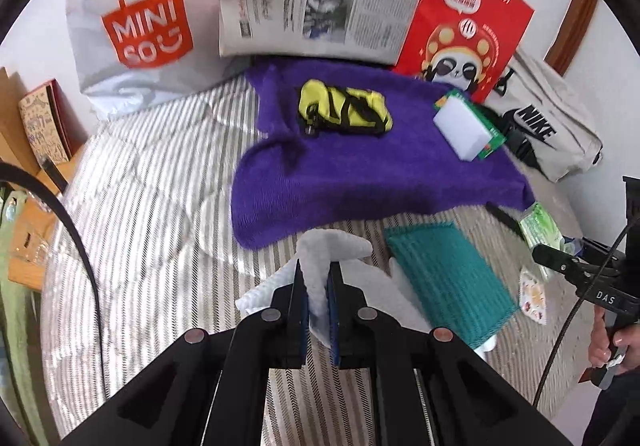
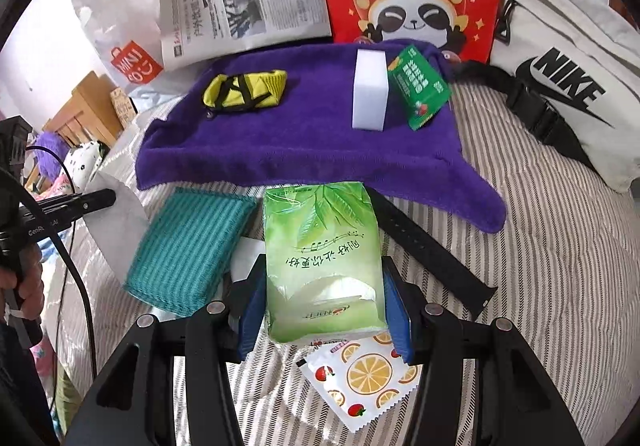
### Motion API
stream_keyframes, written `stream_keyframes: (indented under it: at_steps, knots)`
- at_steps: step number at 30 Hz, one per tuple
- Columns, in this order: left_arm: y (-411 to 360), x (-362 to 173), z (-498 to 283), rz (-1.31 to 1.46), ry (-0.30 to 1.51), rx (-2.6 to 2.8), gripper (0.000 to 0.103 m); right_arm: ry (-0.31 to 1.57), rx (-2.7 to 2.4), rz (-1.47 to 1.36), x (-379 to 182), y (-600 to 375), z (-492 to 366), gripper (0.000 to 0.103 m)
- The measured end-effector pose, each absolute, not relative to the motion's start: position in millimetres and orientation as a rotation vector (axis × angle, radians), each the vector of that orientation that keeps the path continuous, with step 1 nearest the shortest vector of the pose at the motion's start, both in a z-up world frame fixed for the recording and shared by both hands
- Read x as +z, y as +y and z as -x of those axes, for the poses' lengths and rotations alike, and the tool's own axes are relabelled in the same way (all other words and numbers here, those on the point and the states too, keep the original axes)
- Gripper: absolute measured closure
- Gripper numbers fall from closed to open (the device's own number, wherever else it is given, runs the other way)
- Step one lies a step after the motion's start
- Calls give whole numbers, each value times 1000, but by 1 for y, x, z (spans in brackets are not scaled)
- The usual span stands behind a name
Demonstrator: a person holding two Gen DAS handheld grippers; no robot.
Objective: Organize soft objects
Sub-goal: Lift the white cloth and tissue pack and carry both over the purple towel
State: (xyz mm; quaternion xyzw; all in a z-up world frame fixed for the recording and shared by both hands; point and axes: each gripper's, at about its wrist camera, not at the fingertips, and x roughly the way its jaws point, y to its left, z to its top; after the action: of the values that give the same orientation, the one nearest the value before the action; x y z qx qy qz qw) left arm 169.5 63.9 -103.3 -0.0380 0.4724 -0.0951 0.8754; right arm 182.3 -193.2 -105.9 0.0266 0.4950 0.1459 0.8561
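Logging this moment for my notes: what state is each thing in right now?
Left gripper: shut on the white cloth.
Right gripper: shut on the green tissue pack.
Purple towel: spread flat.
White sponge: lying on the towel.
Yellow pouch: lying on the towel.
Teal cloth: folded, flat.

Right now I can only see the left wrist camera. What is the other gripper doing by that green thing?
Observer: The right gripper is shut on the green tissue pack, holding it by its sides.
Operator: Is the pack sealed?
Observer: No, its near end is torn open and white tissue shows.
Operator: And the little packet beside it?
Observer: That is a sachet printed with lemon slices and strawberries. It lies flat on the striped bedding, just under the pack's near end.
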Motion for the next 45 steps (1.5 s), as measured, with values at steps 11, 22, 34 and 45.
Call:
stream_keyframes:
  at_steps: [11,22,34,45]
  knots:
    - [61,-65,-164,70,920,-210,95,976,299,-51,-71,-186,-185,51]
    - [70,-44,-177,74,877,-200,95,959,251,-55,-60,-189,-205,51]
    - [68,-49,-207,87,873,-213,95,976,196,-35,-64,-201,-229,51]
    - [55,-55,-241,91,881,-240,95,1022,246,-72,-83,-185,-275,51]
